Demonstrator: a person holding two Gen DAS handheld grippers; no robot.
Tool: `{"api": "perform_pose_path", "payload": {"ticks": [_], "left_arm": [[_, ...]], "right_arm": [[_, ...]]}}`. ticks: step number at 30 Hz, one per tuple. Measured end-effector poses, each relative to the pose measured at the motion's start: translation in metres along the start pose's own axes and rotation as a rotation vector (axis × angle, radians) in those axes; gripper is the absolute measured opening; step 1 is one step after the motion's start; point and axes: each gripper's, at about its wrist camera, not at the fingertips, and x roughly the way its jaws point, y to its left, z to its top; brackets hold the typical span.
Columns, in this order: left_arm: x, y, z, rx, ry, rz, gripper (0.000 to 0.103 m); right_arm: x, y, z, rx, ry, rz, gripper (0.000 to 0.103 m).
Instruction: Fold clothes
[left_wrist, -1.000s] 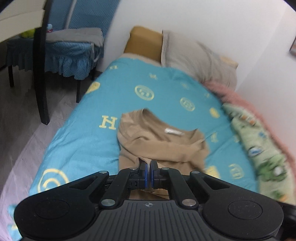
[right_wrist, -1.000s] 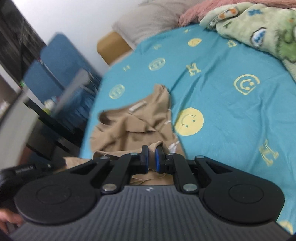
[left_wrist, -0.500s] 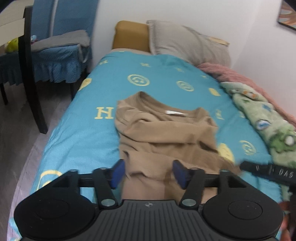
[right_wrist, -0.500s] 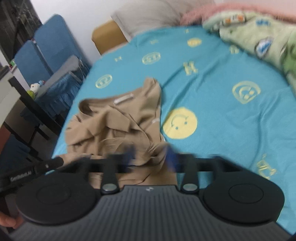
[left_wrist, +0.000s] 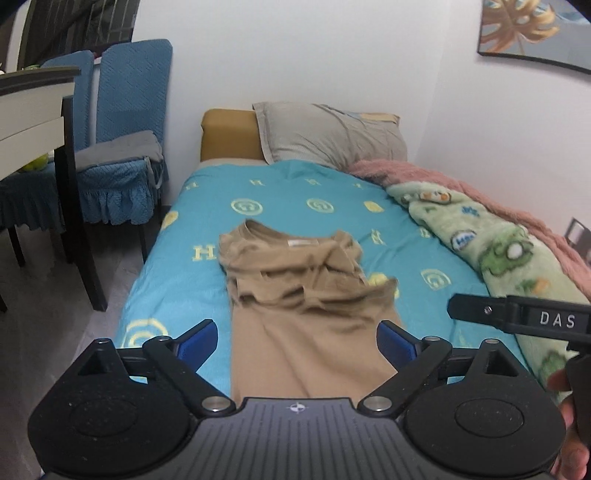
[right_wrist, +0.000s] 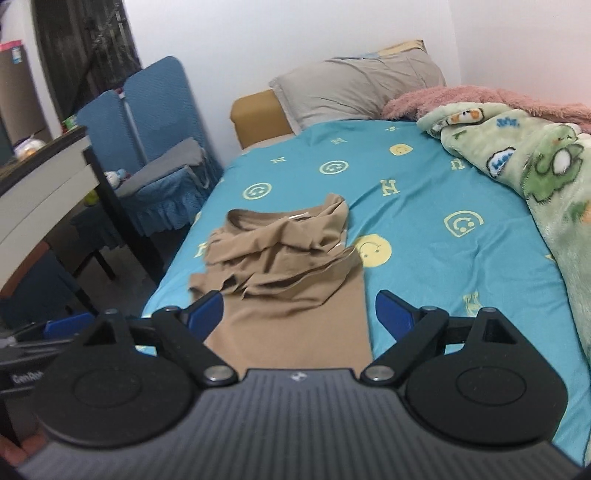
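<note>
Left gripper (left_wrist: 297, 341): jaws just spread wide, nothing between the pads, clear of the cloth. Right gripper (right_wrist: 299, 312): jaws wide apart, empty. Tan shirt (left_wrist: 295, 291): released, lies rumpled on teal bedspread (left_wrist: 177, 273) ahead of both tools

- Soft, even indoor light; the white wall (left_wrist: 332, 55) is bright without glare.
- Shadows are faint, darkest under the table (left_wrist: 33, 103) and chairs (left_wrist: 125, 110).
- Fisheye bending curves the picture frame (left_wrist: 535, 33) and darkens the corners.
- The shirt (left_wrist: 306, 295) is slightly motion-smeared in the left view.
- The right view is softer, the blanket (right_wrist: 535, 166) hazy.
</note>
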Motion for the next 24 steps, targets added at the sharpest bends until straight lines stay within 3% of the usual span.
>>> {"api": "perform_pose_path", "payload": {"ticks": [7, 12, 17, 19, 22, 24], "left_arm": [[0.026, 0.022, -0.040, -0.120, 0.175, -0.014, 0.093], [0.056, 0.041, -0.058, -0.212, 0.293, 0.000, 0.085], [0.077, 0.065, -0.067, -0.413, 0.341, -0.038, 0.076], [0.080, 0.075, -0.069, -0.486, 0.323, -0.061, 0.075], [0.084, 0.085, -0.070, -0.569, 0.307, -0.081, 0.060], [0.086, 0.087, -0.070, -0.602, 0.296, -0.088, 0.039]], "right_arm": [[-0.020, 0.011, -0.020, -0.007, -0.006, 0.030, 0.091], [-0.014, 0.012, -0.029, 0.011, 0.032, 0.019, 0.091], [0.000, 0.006, -0.031, 0.057, 0.073, 0.005, 0.091], [0.004, 0.004, -0.033, 0.066, 0.083, 0.003, 0.091], [0.008, 0.003, -0.035, 0.071, 0.095, 0.001, 0.091], [0.010, 0.003, -0.036, 0.075, 0.099, 0.000, 0.091]]}}
